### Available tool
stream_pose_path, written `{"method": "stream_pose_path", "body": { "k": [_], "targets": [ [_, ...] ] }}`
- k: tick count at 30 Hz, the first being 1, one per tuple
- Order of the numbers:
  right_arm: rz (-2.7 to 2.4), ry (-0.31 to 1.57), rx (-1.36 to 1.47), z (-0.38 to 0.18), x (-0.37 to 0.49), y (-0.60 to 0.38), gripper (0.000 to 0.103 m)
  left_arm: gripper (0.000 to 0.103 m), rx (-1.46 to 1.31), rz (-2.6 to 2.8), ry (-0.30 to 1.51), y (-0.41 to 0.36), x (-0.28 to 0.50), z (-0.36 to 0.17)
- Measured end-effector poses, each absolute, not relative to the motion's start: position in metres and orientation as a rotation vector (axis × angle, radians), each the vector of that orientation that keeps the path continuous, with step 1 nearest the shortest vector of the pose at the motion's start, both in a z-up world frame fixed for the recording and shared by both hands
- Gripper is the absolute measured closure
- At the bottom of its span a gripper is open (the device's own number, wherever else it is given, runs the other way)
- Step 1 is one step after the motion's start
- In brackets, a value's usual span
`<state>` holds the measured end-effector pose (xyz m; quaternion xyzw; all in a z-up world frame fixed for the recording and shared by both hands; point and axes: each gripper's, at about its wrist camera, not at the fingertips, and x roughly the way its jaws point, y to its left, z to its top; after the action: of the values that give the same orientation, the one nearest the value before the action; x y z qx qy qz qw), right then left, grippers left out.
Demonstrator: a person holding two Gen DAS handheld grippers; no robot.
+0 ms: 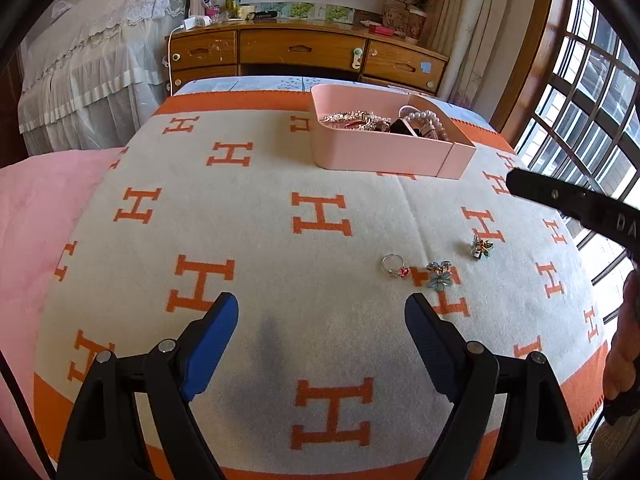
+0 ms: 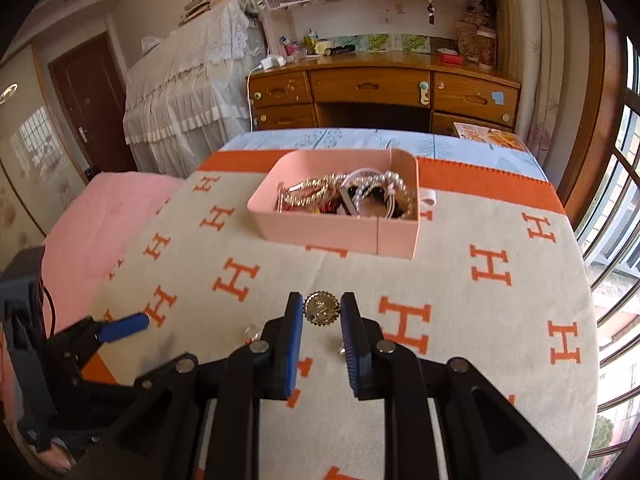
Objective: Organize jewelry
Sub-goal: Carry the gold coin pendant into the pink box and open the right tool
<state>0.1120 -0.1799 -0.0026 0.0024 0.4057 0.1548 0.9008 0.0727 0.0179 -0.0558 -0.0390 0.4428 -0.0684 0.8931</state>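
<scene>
Right wrist view: my right gripper (image 2: 321, 314) pinches a round gold brooch (image 2: 321, 308) by its edges. It could slip before the pink box (image 2: 332, 226). My left gripper (image 1: 321, 314) is wide apart, holding nothing.

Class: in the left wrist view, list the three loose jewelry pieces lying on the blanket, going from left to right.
Ring with red stone → blue flower piece → small flower-shaped piece.
</scene>
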Motion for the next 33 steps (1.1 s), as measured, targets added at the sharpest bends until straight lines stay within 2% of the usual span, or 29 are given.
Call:
{"method": "stream_pose_path", "body": {
  "k": [12, 17, 26, 33],
  "targets": [
    [0.253, 0.810, 0.211, 0.052, 0.189, -0.199, 0.084, 0.019, -0.009, -0.061, 0.758, 0.019, 0.113, 0.019],
    [0.230, 0.823, 0.209, 0.050, 0.222, -0.194, 0.084, 0.019, 0.006, -0.016, 0.717, 0.018, 0.145, 0.040],
    [0.213, 0.957, 0.257, -0.003, 0.258, -0.193, 0.083, 0.019, 0.031, 0.003, 0.782, 0.004, 0.181, 0.020],
    [0.224, 0.963, 0.271, -0.016, 0.255, -0.195, 0.083, 0.018, 0.009, -0.001, 0.846, 0.001, 0.184, -0.005]
  ]
}}
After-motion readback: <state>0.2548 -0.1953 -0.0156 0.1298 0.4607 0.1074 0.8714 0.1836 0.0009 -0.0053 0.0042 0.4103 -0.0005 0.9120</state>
